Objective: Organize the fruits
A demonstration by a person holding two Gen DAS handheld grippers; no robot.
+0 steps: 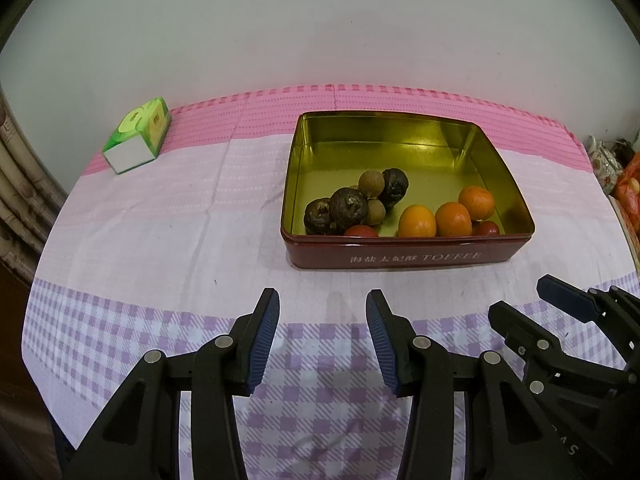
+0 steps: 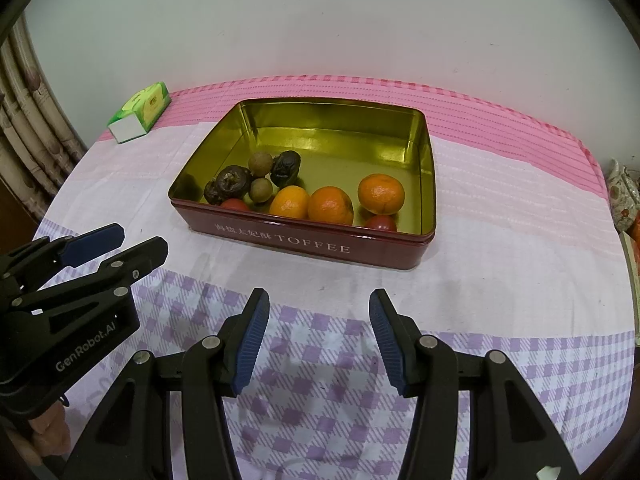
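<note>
Fruit lies in one rectangular dark-red metal tin with a gold inside and white "TOFFEE" lettering [image 1: 404, 258], which stands on the surface ahead of both tongs. In it I count three orange mandarins [image 2: 330, 205] in a row toward the near right, three dark wrinkled brown fruits [image 1: 349, 207] and two smooth tan round fruits [image 2: 260, 163] bunched at the near left, and two small red fruits [image 2: 381, 223] against the near wall, one partly hidden by the rim. The far half of the tin is bare gold.

The left tongs [image 1: 323, 308] hang over the purple-and-white checked cloth [image 2: 320, 344] short of the tin, their blue pads parted with nothing between them. The right tongs [image 2: 319, 307] sit likewise, just beside the left ones, gaping and holding nothing. No object lies between either tongs and the tin.

One green tissue box [image 1: 138, 136] stands far off to the left, beyond the tin's far corner, on the pink stripe.
</note>
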